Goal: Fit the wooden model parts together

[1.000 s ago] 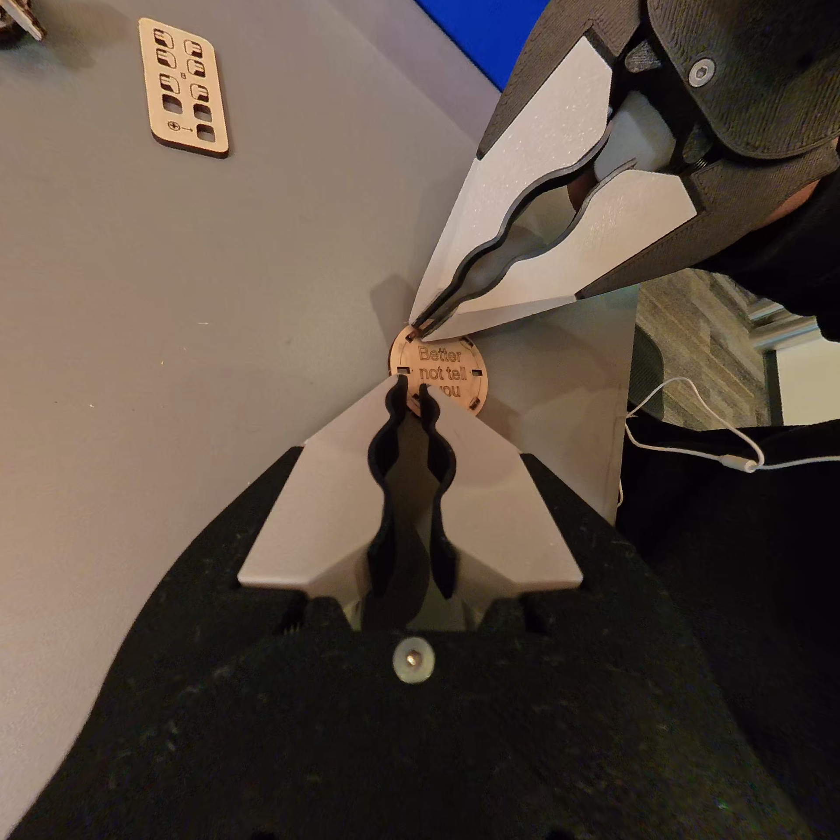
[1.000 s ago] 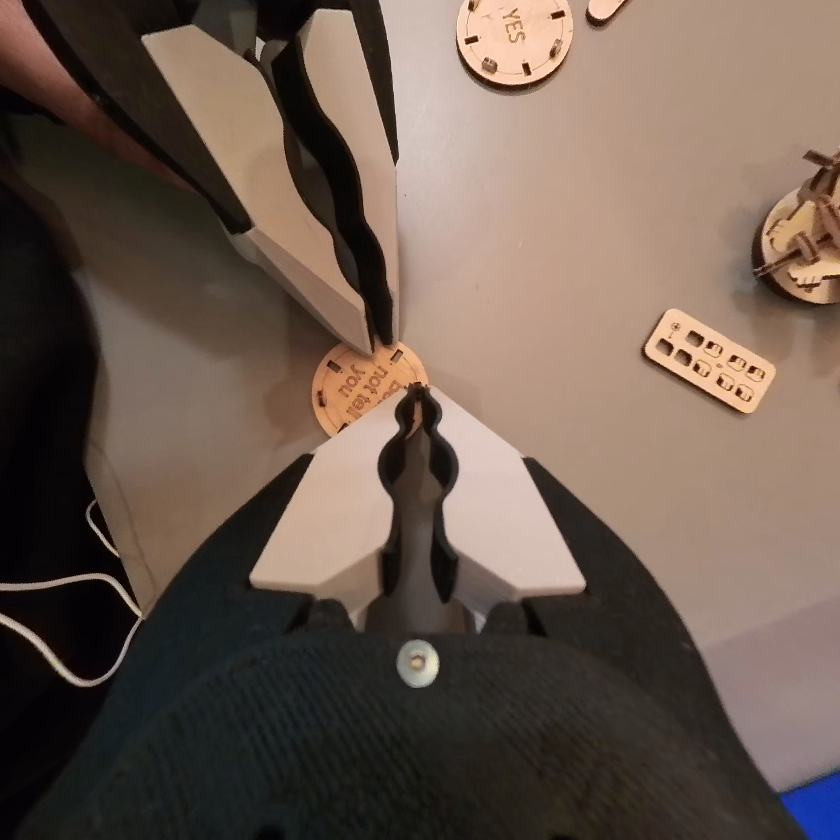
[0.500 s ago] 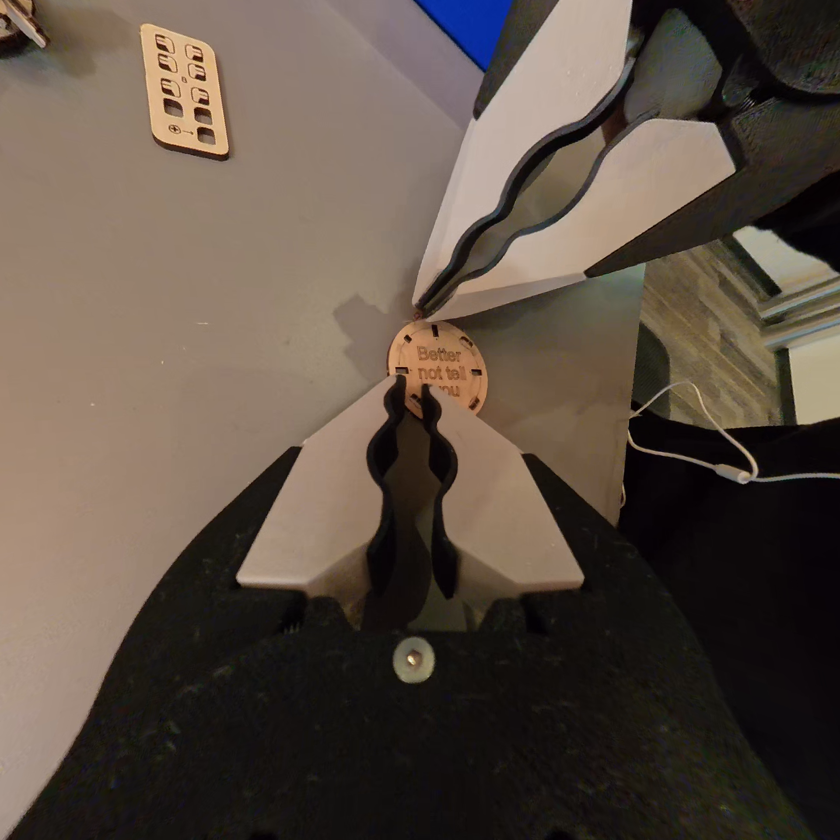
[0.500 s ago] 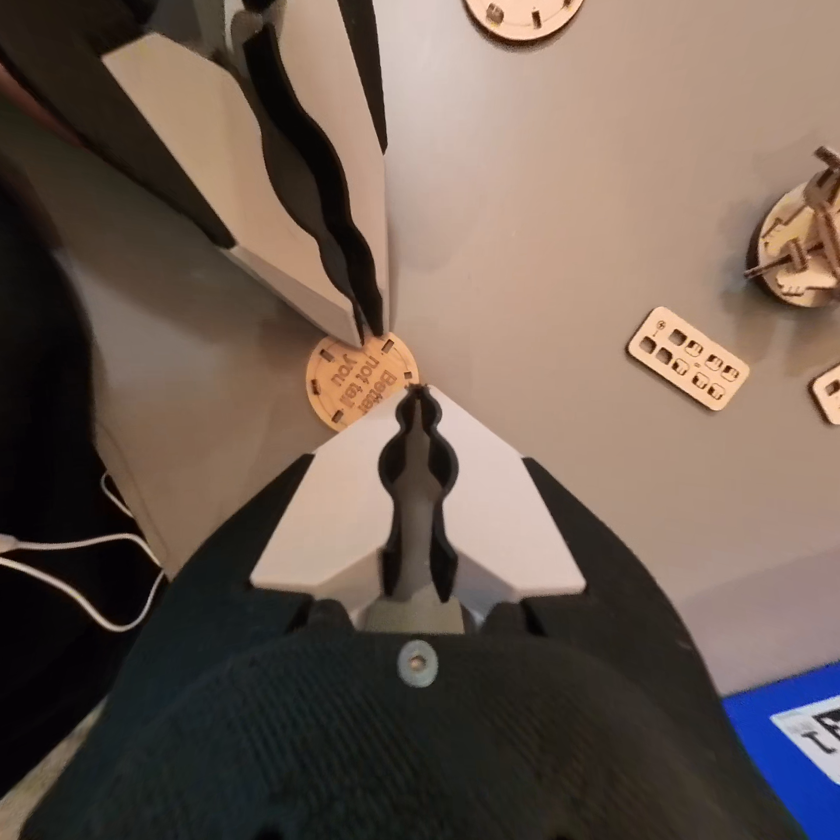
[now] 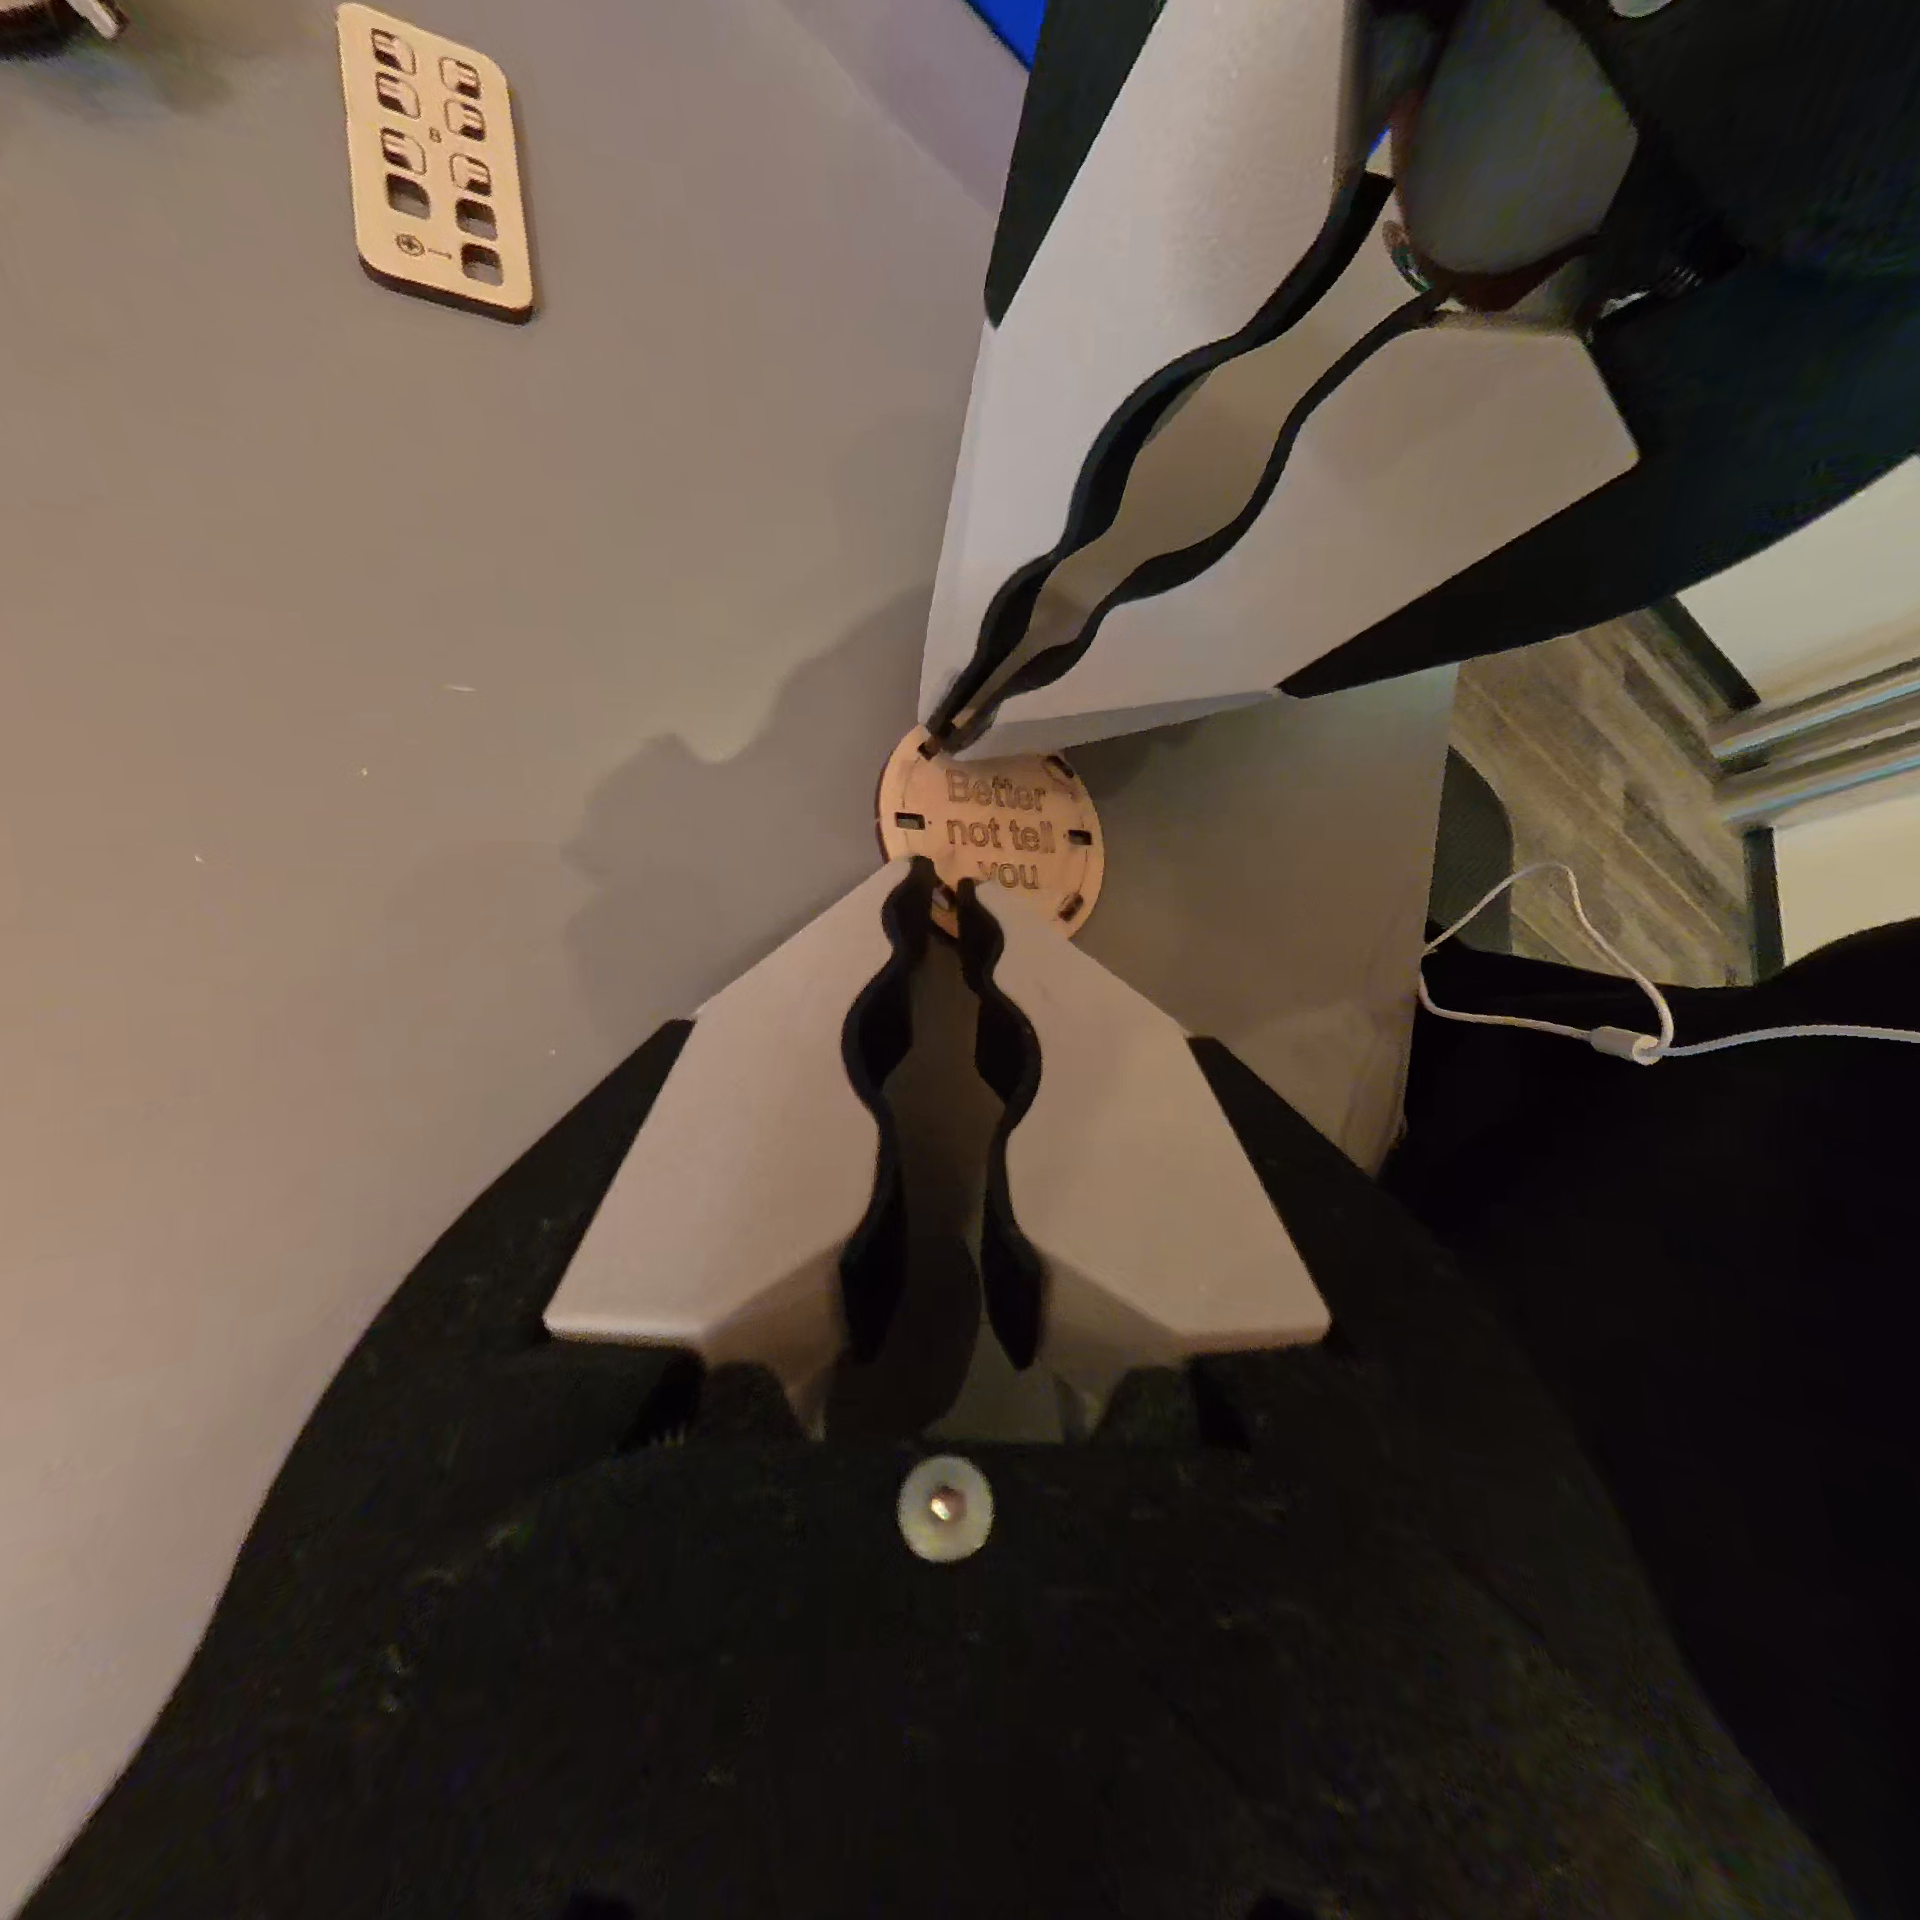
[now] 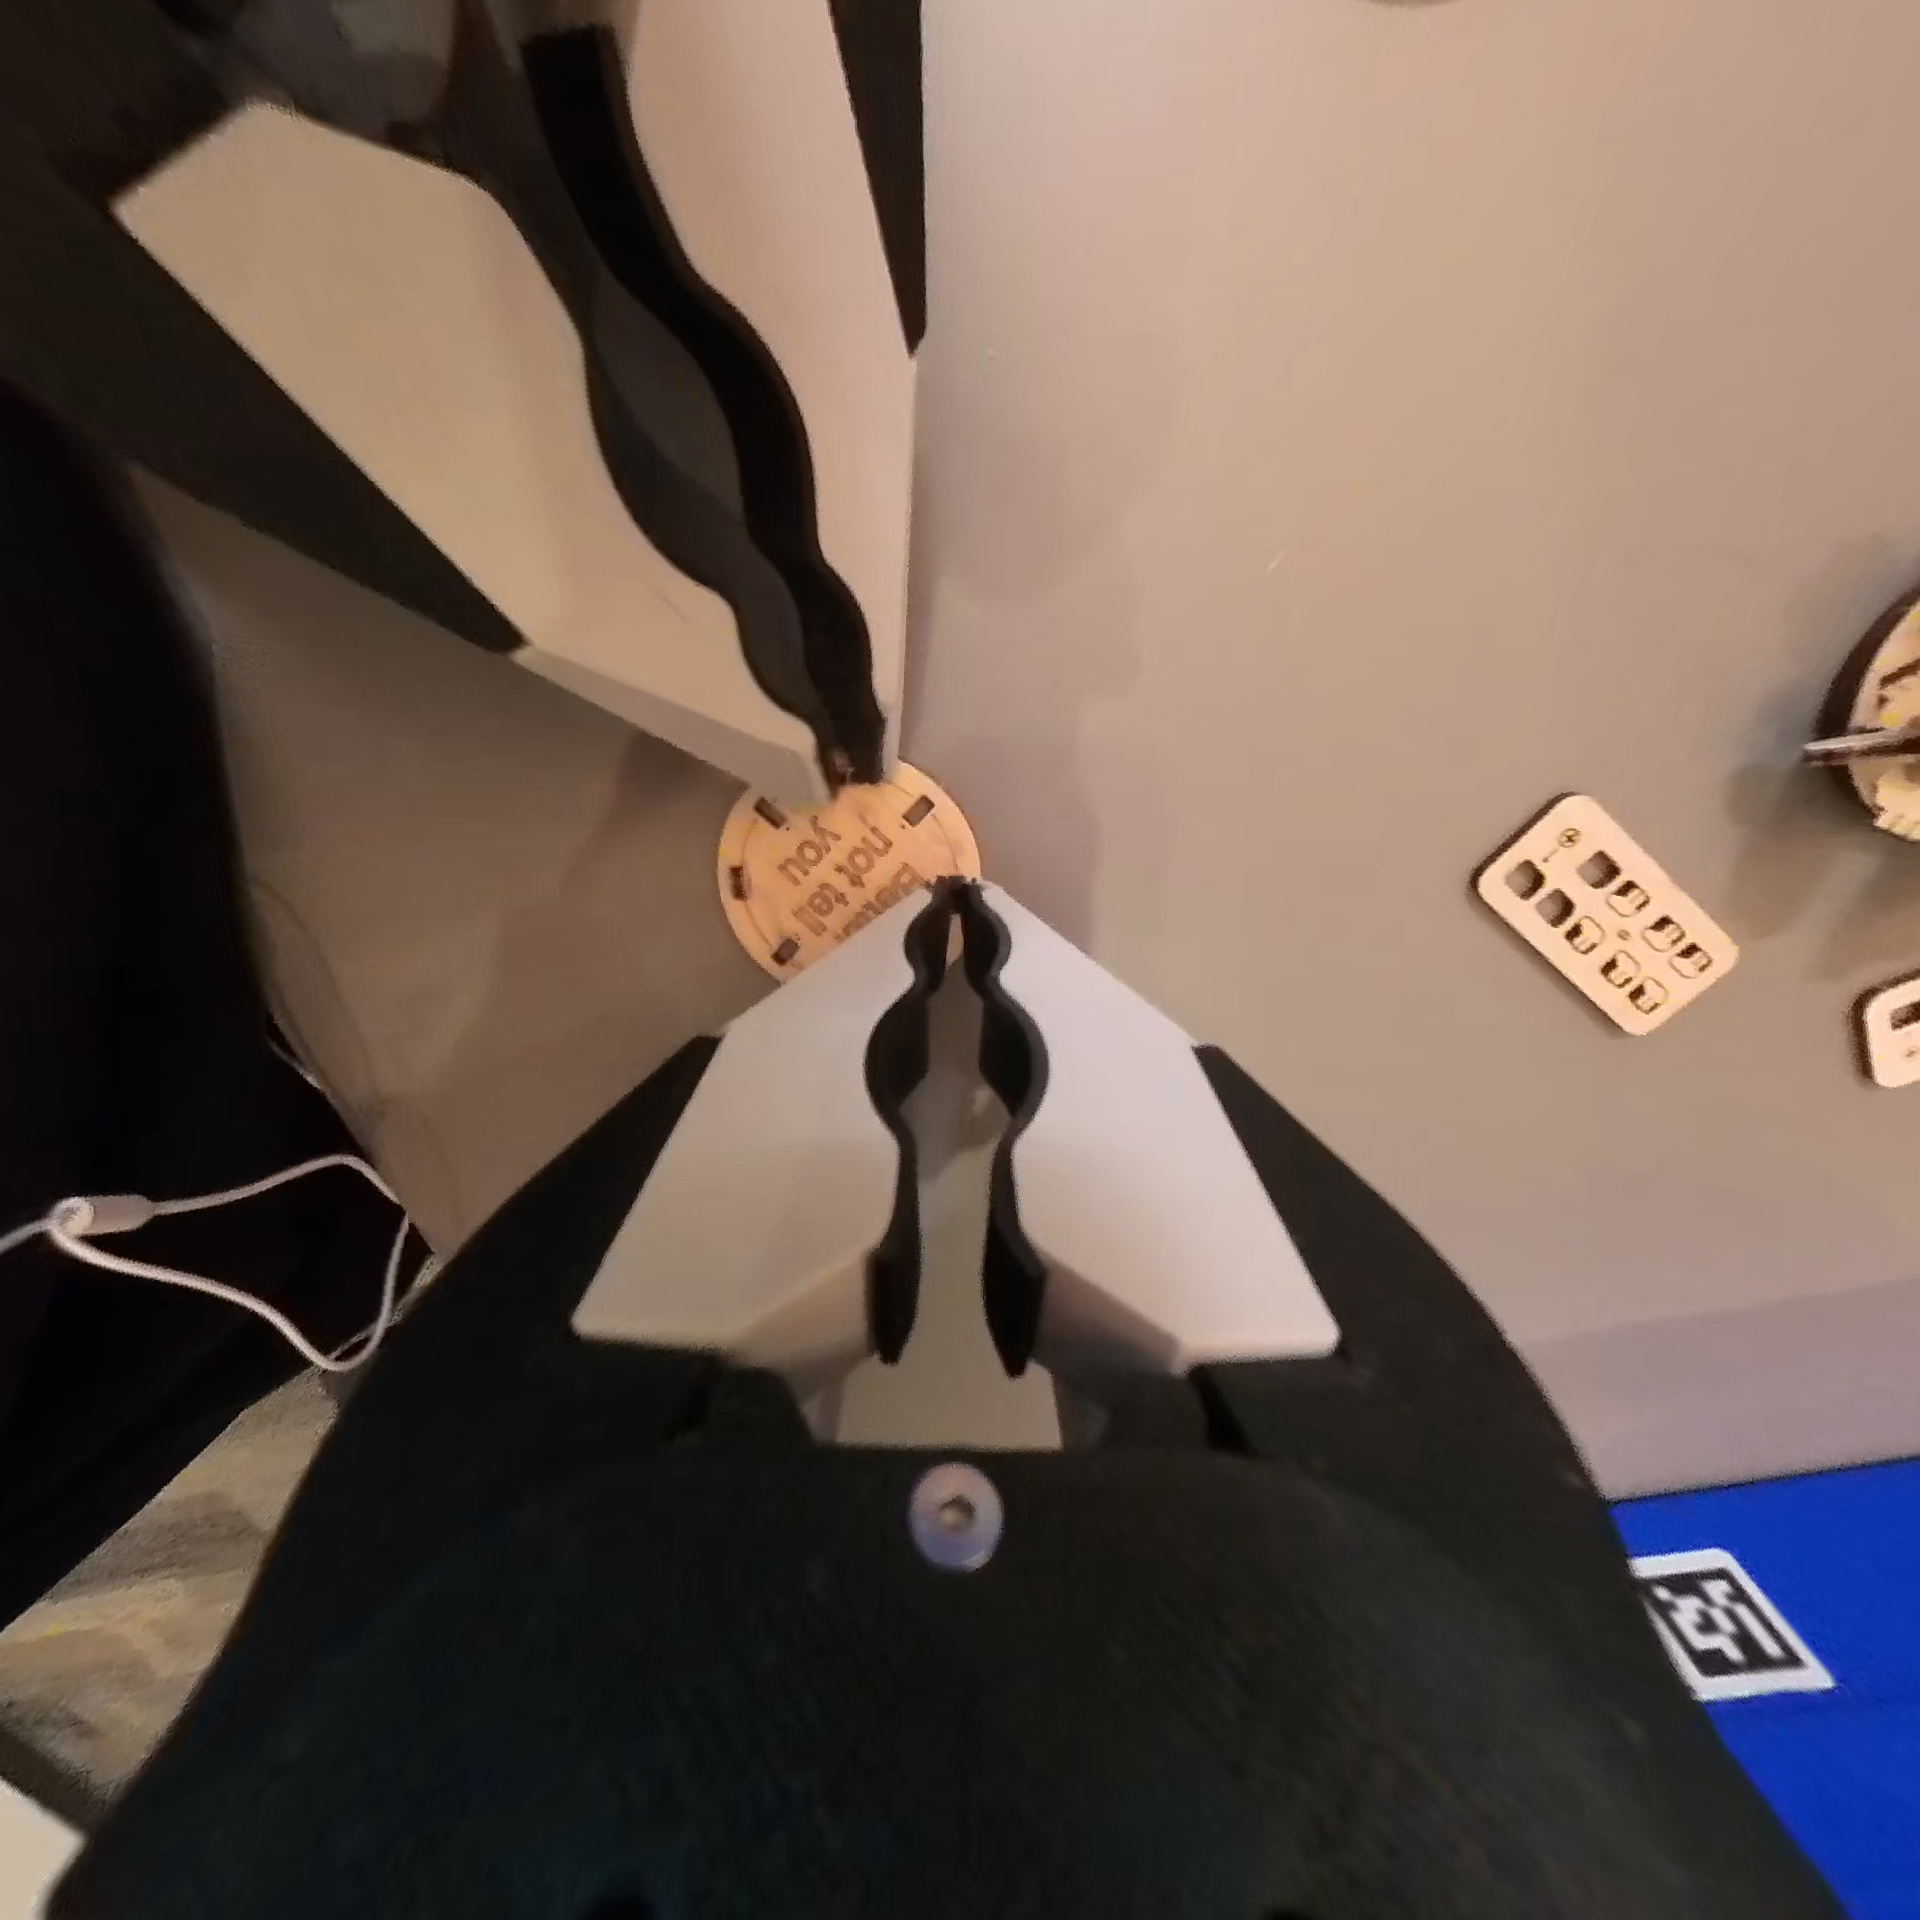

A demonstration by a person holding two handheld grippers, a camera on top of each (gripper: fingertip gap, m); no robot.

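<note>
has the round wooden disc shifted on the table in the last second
No. In the left wrist view the round wooden disc lies as far from the grey table's right edge and from the rectangular wooden plate as before.

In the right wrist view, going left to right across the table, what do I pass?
White cable → round engraved wooden disc with both grippers' tips at it → rectangular wooden plate with square cutouts → round wooden assembly at the right edge.

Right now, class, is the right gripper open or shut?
Shut: in the right wrist view, the right gripper has its two black tips meeting with no gap, at the edge of the round wooden disc.
</note>
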